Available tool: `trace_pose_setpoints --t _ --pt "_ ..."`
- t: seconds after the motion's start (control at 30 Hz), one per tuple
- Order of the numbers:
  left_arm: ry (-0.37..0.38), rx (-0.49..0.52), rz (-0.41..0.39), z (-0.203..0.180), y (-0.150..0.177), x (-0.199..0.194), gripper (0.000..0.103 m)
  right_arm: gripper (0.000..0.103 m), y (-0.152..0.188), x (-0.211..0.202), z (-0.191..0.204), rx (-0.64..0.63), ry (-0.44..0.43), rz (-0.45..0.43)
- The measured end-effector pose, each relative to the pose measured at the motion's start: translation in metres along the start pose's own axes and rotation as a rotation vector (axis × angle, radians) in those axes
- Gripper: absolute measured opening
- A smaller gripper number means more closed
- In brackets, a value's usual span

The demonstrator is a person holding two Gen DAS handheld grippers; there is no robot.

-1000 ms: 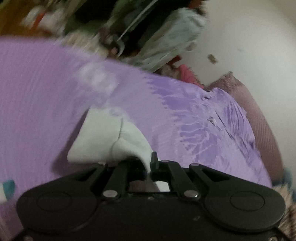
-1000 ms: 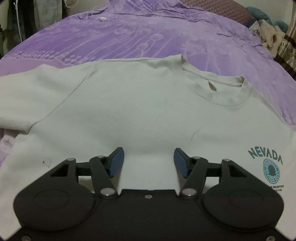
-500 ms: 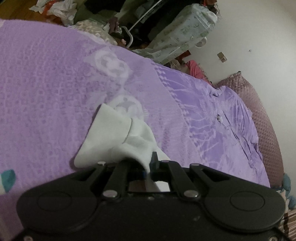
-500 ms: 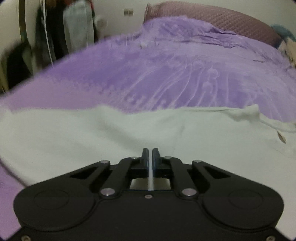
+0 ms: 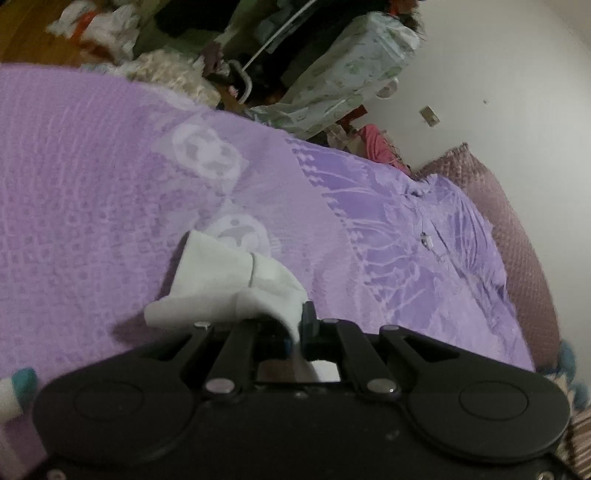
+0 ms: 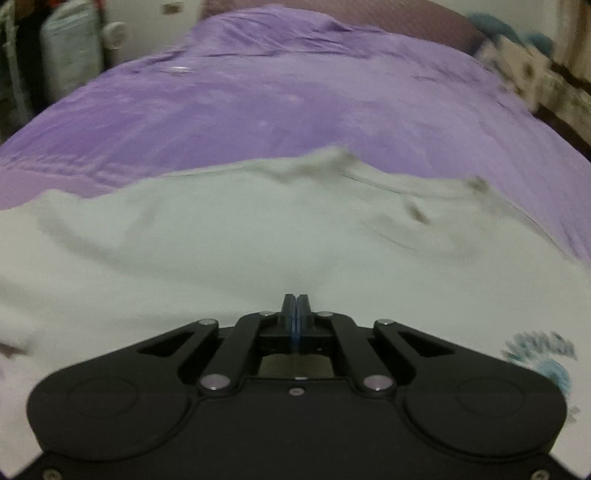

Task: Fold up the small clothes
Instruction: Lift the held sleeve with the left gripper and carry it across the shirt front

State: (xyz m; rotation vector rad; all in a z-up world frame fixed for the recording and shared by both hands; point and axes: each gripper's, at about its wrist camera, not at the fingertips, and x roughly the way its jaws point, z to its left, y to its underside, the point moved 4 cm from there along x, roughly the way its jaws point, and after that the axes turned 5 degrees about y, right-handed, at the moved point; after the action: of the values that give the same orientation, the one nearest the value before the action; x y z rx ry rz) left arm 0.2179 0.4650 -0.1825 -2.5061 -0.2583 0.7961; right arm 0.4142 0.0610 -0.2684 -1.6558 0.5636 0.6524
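A pale grey-white T-shirt (image 6: 258, 236) with a teal print (image 6: 543, 358) lies on a purple bedspread (image 6: 295, 103). In the right wrist view my right gripper (image 6: 296, 301) is shut, its jaws together at the shirt's near edge; whether cloth is pinched between them I cannot tell. In the left wrist view my left gripper (image 5: 297, 321) is shut on a sleeve (image 5: 229, 280) of the shirt, which bunches up over the bedspread (image 5: 110, 203) just ahead of the fingers.
A dusty-pink pillow (image 5: 517, 229) lies at the bed's head. Beyond the far bed edge stand a hanging pale garment (image 5: 347, 70) and piles of clothes (image 5: 110, 33) on the floor. A patterned cushion (image 6: 535, 77) lies at the right.
My right gripper has shut at the shirt's near edge and dropped low, and the shirt has rumpled. My left gripper keeps hold of the sleeve and has shifted slightly.
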Motion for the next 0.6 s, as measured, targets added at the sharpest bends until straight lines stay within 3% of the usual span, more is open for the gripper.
trace_pose_setpoints --t 0.13,0.27,0.4,0.53,0.6 --pt "-0.027 0.254 -0.054 -0.054 0.007 -0.012 0.003 0.000 0.009 0.007 -0.017 0.007 -0.028 0.032" --pt "0.049 0.490 -0.063 -0.134 0.038 -0.024 0.003 0.000 0.009 -0.003 -0.020 -0.012 -0.046 -0.007" --pt "0.174 0.614 -0.011 -0.209 0.086 -0.024 0.003 0.000 0.009 -0.019 -0.037 -0.066 0.006 -0.057" --pt "0.264 0.693 0.042 -0.272 0.147 -0.015 0.003 0.000 0.018 -0.024 -0.084 0.013 -0.010 -0.010" --pt "0.312 0.702 0.075 -0.298 0.177 -0.010 0.003 0.000 0.024 -0.030 -0.108 0.014 0.027 -0.018"
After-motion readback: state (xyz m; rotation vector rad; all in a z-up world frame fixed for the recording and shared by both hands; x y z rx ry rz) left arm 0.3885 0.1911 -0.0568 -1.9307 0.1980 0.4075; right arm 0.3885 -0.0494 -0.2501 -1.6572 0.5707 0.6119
